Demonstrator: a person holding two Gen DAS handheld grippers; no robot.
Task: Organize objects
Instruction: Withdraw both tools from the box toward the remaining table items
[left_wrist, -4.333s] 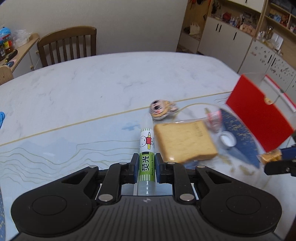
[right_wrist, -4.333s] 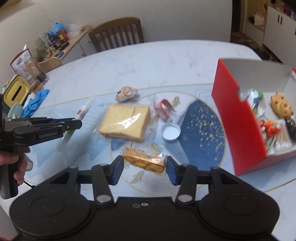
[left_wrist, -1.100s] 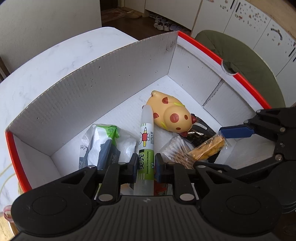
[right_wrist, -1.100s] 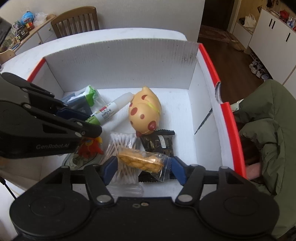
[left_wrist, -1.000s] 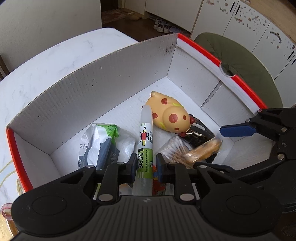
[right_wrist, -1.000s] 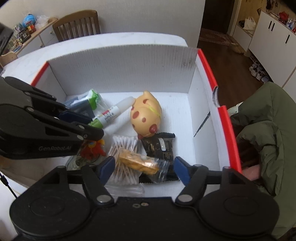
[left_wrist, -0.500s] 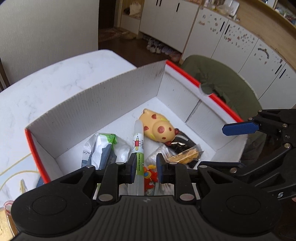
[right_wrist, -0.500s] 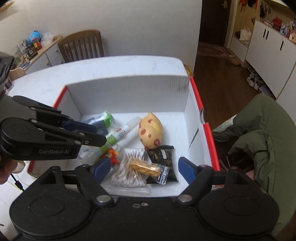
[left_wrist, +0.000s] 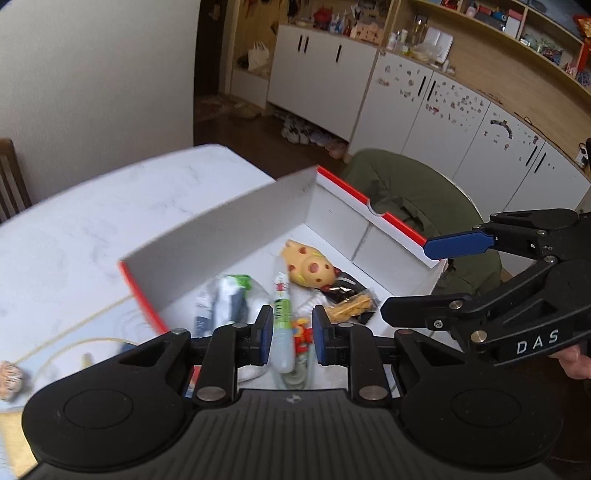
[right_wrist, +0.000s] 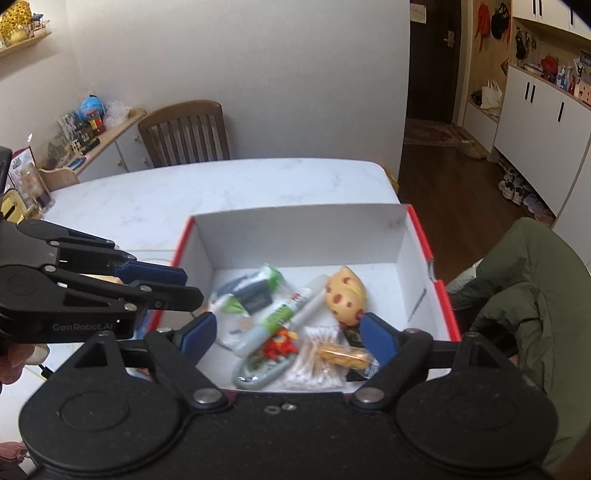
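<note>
A red box (right_wrist: 417, 225) with white inside walls (left_wrist: 236, 236) stands on the white table. In it lie a white and green glue stick (right_wrist: 291, 314) (left_wrist: 282, 314), a packet of golden biscuits (right_wrist: 343, 355) (left_wrist: 351, 306), a yellow spotted toy (right_wrist: 347, 291) (left_wrist: 306, 266), cotton swabs (right_wrist: 314, 365), a dark wrapper and a green-white packet (right_wrist: 258, 284). My left gripper (left_wrist: 292, 334) is open and empty above the box's near side. My right gripper (right_wrist: 284, 334) is wide open and empty above the box.
A wooden chair (right_wrist: 184, 133) stands at the table's far side. A green jacket (right_wrist: 532, 295) hangs over a seat right of the box. A small patterned object (left_wrist: 11, 376) lies on the table at left. White cabinets (left_wrist: 424, 107) line the room.
Both grippers have opened, letting go of the glue stick and the biscuit packet into the box, and have lifted up and back away from it.
</note>
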